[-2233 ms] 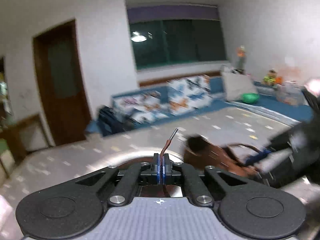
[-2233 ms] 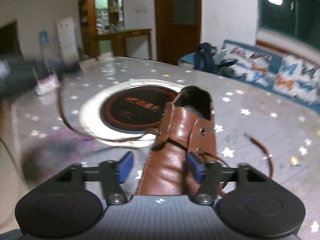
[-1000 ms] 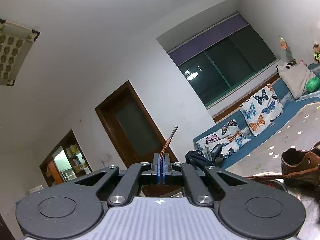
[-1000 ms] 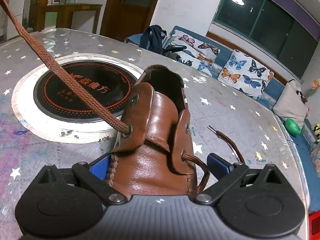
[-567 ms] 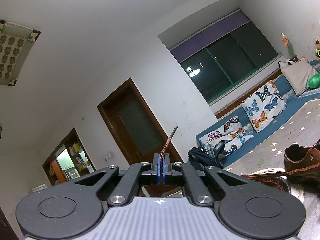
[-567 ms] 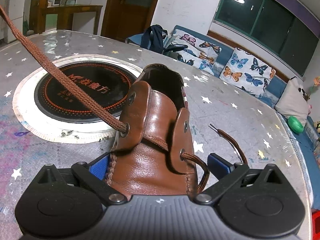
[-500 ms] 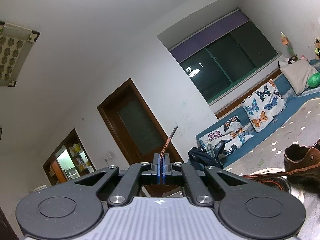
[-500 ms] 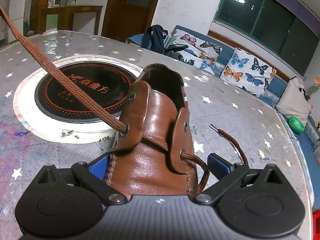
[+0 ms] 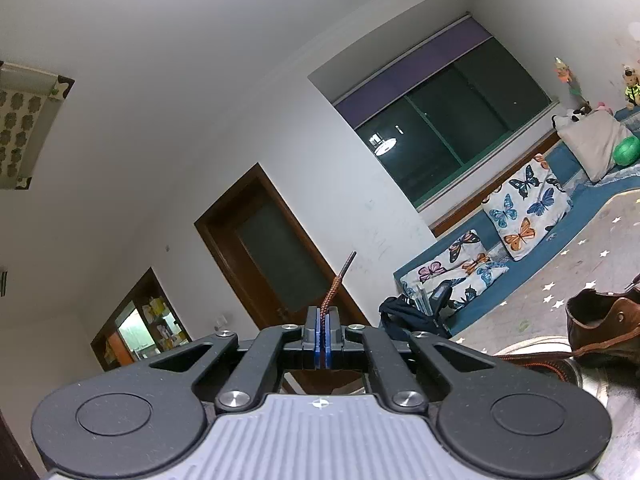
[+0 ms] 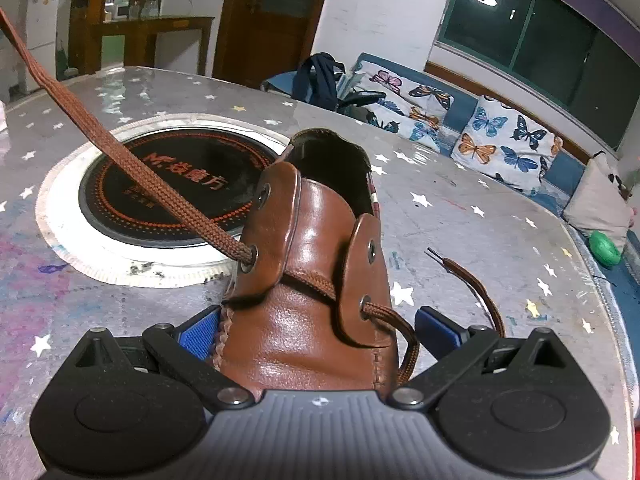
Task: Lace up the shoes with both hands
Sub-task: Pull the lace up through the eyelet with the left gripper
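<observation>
A brown leather shoe (image 10: 316,240) stands on the table, heel away from me. My right gripper (image 10: 318,330) straddles its front: the left pad lies against the stitched side, and the right pad meets the lace loop at the other side. A brown lace (image 10: 120,152) runs taut from the lower left eyelet up and out to the left. Its other end (image 10: 468,276) lies slack on the table to the right. My left gripper (image 9: 322,320) is shut on the lace end (image 9: 340,280), whose tip pokes up past the pads. In the left wrist view the shoe (image 9: 600,328) sits low at the right.
The table (image 10: 480,220) has a shiny star-patterned cover and a round black hob plate (image 10: 172,184) set in it, left of the shoe. A bench with butterfly cushions (image 10: 500,140), a dark bag (image 10: 320,76) and a brown door (image 10: 272,12) stand beyond it.
Since the earliest frames my left gripper has risen and tilted up with the lace end, drawing the lace taut; my right jaws stand wider around the shoe. Over the last second nothing moves.
</observation>
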`<action>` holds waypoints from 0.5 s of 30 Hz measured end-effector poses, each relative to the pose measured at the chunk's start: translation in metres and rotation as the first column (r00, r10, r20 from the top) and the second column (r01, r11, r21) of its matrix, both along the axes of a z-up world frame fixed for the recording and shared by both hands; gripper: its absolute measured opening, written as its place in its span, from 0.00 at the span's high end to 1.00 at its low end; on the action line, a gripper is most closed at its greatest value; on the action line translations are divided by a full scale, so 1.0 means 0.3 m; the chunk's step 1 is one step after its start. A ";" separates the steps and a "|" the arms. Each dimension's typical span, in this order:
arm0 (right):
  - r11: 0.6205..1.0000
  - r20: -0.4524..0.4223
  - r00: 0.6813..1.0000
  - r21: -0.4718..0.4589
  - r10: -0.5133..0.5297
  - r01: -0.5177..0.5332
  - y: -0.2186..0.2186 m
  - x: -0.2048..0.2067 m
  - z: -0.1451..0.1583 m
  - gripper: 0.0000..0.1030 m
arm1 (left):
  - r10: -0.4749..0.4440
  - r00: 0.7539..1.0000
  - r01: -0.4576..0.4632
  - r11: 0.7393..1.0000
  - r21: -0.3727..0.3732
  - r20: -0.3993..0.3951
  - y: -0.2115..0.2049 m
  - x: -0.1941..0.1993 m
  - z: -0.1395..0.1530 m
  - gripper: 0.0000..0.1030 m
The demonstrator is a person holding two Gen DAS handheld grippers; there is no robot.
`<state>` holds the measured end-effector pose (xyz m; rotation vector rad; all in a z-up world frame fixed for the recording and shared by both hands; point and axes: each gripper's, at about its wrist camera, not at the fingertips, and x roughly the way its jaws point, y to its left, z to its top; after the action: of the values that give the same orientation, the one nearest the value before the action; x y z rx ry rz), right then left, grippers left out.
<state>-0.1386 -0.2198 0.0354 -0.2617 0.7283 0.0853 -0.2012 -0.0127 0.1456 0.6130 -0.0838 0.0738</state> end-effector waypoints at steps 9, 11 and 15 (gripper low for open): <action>0.993 0.016 0.998 0.098 0.063 -0.064 -0.066 -0.045 0.047 0.02 | -0.062 0.997 0.062 0.998 0.005 -0.050 -0.077 0.017 -0.018 0.98; 0.987 0.023 0.996 0.138 0.086 -0.088 -0.104 -0.067 0.070 0.02 | -0.077 0.994 0.078 0.997 0.007 -0.074 -0.106 0.022 -0.032 0.98; 0.973 0.035 0.993 0.199 0.109 -0.114 -0.185 -0.107 0.106 0.05 | -0.118 0.984 0.117 0.993 -0.010 -0.132 -0.164 0.039 -0.063 0.98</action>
<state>-0.1706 -0.2753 0.0672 -0.1098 0.6756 0.2610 -0.1896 -0.0618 0.1267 0.6080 0.0087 -0.0809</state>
